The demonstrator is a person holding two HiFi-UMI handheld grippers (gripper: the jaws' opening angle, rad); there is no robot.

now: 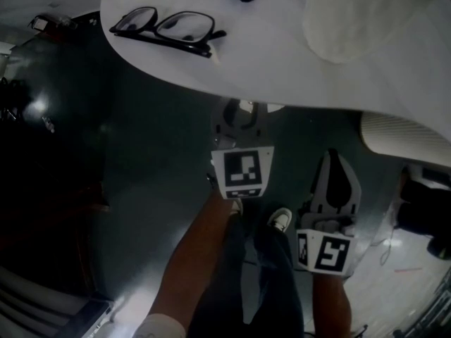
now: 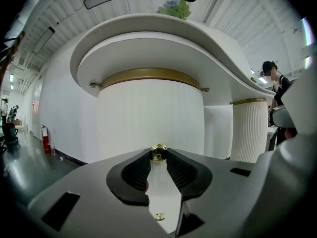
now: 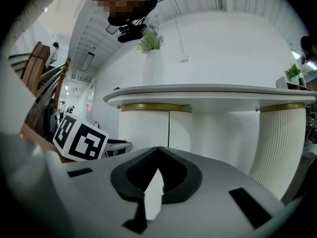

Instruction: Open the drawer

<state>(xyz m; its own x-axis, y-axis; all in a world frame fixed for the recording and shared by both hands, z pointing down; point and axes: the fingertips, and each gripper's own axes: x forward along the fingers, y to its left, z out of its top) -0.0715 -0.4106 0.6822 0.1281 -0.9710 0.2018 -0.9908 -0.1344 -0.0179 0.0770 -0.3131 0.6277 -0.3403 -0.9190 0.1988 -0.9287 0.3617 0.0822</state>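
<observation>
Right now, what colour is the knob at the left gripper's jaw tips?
Shiny gold, brass-like; the knob shows best in the left gripper view.

- Two claws are counted: left claw [image 2: 158, 155], right claw [image 3: 157, 157].
- Two gold knobs are seen: upper knob [image 2: 158, 153], lower knob [image 2: 159, 216].
- One pair of glasses [image 1: 158, 27] is seen on the bench [image 1: 282, 48].
- One vase [image 3: 152, 66] is counted.
</observation>
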